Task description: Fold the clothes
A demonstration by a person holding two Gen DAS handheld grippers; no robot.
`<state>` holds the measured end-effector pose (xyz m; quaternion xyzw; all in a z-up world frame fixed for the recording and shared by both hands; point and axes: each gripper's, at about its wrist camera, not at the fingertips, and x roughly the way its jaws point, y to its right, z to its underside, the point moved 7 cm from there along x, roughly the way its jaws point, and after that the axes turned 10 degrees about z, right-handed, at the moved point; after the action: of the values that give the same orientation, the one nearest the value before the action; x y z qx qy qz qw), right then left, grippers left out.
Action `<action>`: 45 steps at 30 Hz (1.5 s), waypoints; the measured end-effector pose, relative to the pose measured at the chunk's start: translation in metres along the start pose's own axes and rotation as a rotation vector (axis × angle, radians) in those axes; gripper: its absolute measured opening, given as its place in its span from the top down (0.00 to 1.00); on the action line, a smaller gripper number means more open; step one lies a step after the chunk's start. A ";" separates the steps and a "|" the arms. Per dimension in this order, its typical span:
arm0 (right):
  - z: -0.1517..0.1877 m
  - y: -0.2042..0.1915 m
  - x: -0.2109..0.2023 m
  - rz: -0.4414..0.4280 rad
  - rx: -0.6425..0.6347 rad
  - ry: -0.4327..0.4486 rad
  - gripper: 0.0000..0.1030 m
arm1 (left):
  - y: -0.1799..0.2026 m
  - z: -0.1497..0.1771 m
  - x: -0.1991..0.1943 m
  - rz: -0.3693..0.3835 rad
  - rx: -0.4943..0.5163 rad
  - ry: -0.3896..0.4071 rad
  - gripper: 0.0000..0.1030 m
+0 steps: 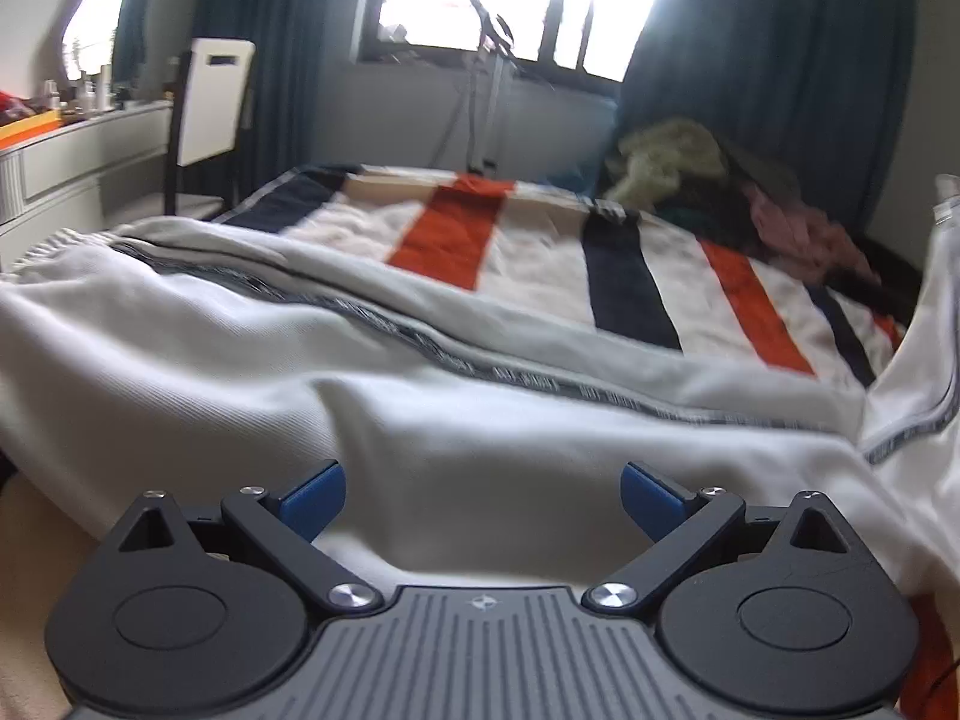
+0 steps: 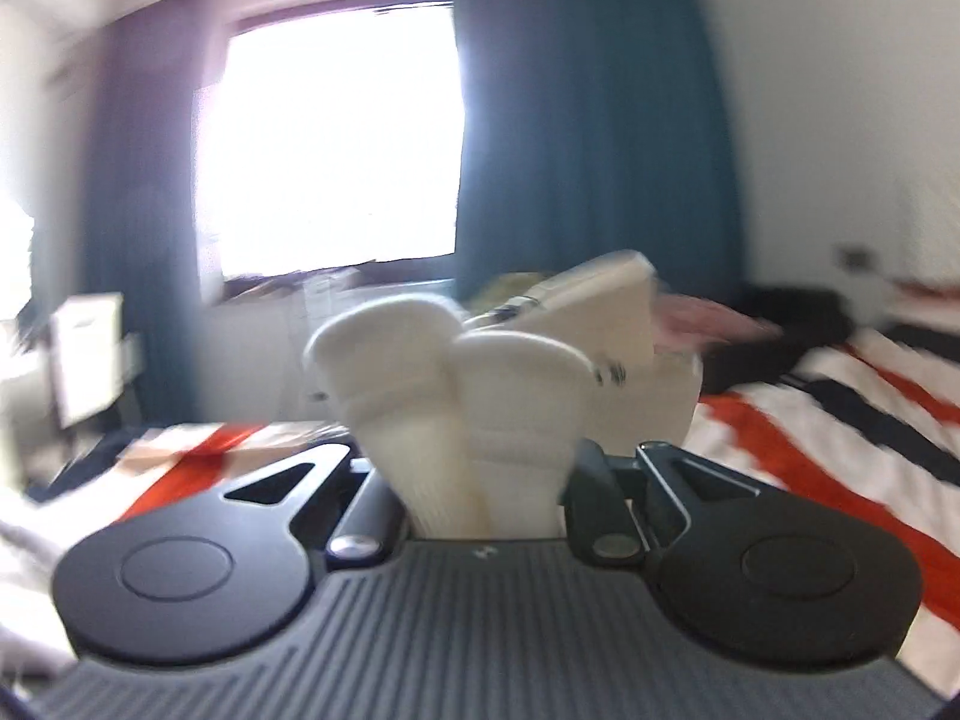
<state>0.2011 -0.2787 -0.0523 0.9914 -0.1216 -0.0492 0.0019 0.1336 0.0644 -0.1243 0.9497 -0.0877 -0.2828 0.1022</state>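
Note:
White trousers with a dark lettered side stripe [image 1: 336, 348] lie spread across the near part of the bed. My left gripper [image 1: 483, 501] hovers low over their cloth, blue fingers [image 1: 315, 495] wide apart and nothing between them. In the right wrist view, my right gripper [image 2: 480, 480] is shut on a bunched end of the same white trousers [image 2: 480, 396], lifted above the bed; the cloth folds stand up between the black jaws and hide the fingertips. At the right edge of the left view, a raised part of the trousers [image 1: 924, 372] hangs upward.
The bed carries a white cover with orange and navy stripes [image 1: 540, 252]. A heap of other clothes [image 1: 720, 192] sits at its far right corner. A white chair [image 1: 210, 102] and a dresser [image 1: 78, 150] stand to the left, with a window and dark curtains behind.

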 end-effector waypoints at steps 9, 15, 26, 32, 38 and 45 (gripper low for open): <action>0.121 -0.138 -0.015 -0.285 -0.467 -0.152 0.88 | -0.023 -0.014 -0.017 -0.037 -0.143 0.095 0.06; 0.043 -0.167 -0.042 -0.356 -0.324 -0.012 0.88 | -0.048 -0.034 -0.046 -0.068 -0.235 0.248 0.03; 0.086 -0.189 -0.041 -0.557 -0.203 -0.296 0.18 | -0.058 -0.034 -0.045 -0.028 -0.291 0.243 0.03; 0.056 -0.161 -0.081 -0.554 -0.117 -0.394 0.18 | -0.025 -0.028 -0.040 0.038 -0.151 0.205 0.03; 0.036 -0.082 -0.091 -0.336 0.050 -0.435 0.18 | 0.014 -0.015 -0.029 0.120 0.004 0.141 0.03; 0.057 -0.046 -0.063 -0.101 0.019 -0.474 0.18 | 0.035 0.002 -0.017 0.109 0.125 0.082 0.03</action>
<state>0.1453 -0.2187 -0.1032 0.9569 -0.0692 -0.2794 -0.0385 0.1143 0.0346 -0.1088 0.9588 -0.1526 -0.2318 0.0614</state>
